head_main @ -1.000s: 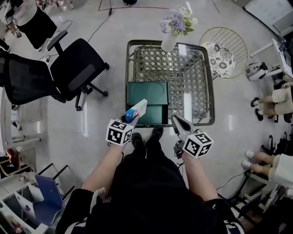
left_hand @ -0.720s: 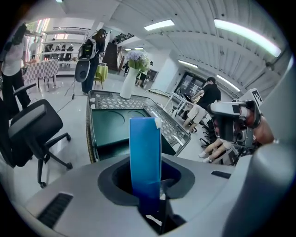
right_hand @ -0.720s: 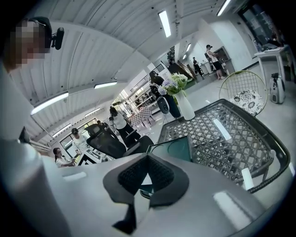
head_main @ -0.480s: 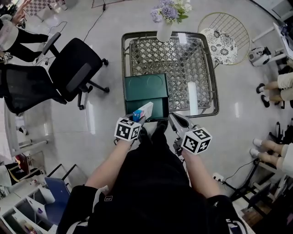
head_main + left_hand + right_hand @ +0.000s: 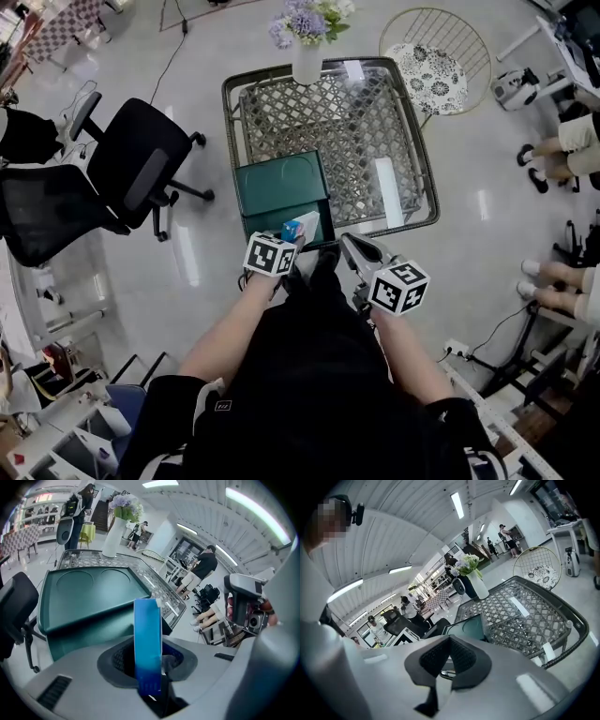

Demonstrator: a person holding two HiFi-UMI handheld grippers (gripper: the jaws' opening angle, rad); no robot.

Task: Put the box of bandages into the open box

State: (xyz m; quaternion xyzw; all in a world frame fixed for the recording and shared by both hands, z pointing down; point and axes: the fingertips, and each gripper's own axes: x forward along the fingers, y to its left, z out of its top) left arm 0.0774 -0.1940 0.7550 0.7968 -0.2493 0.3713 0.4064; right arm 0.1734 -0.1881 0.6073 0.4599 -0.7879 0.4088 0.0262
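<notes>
Clear drop into the open box (image 5: 84, 632), raised lid (image 5: 278, 183) behind, lattice tabletop (image 5: 356, 131) open rightward

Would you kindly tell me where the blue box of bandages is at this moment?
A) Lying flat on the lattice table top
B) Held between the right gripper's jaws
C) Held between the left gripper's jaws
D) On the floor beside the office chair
C: the left gripper view shows the blue box of bandages standing on edge, clamped between the jaws of the left gripper, with the green open box just beyond it.

One bandage box (image 5: 298, 228), one open box (image 5: 278, 183), one vase (image 5: 307, 66)
</notes>
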